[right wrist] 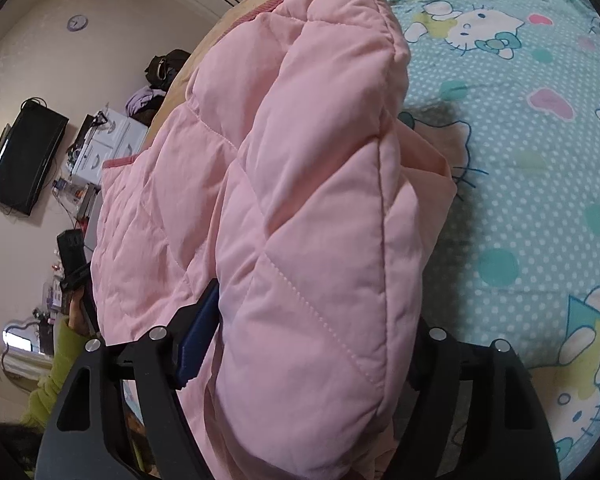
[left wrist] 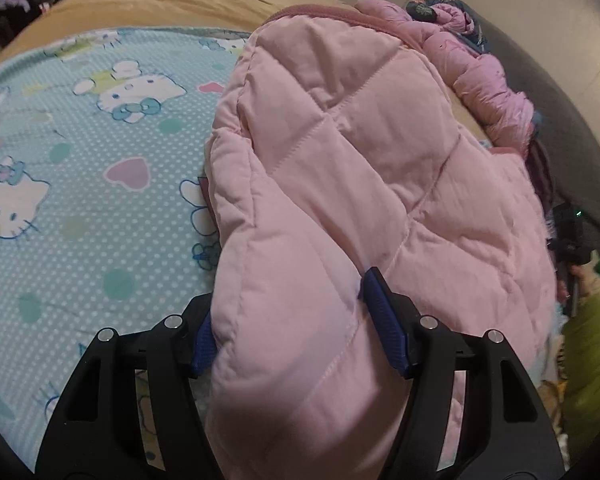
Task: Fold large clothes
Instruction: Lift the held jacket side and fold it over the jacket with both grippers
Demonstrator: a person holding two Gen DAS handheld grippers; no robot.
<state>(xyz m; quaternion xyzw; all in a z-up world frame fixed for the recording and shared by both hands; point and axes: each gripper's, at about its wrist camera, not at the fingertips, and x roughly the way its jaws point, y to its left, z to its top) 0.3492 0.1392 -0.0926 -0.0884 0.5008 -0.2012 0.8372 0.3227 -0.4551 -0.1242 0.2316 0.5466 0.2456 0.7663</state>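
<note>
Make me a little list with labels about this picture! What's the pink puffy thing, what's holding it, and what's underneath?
pink thing: quilted pink jacket, bunched thick
left hand-held gripper: shut on a fold of the jacket
right hand-held gripper: shut on another thick fold
underneath: blue cartoon-cat sheet with dots and hearts
beyond the jacket: another pink garment pile
folding: not finished, jacket lifted and bulging

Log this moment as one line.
left gripper: shut on pink quilted jacket | right gripper: shut on jacket | over bedsheet
</note>
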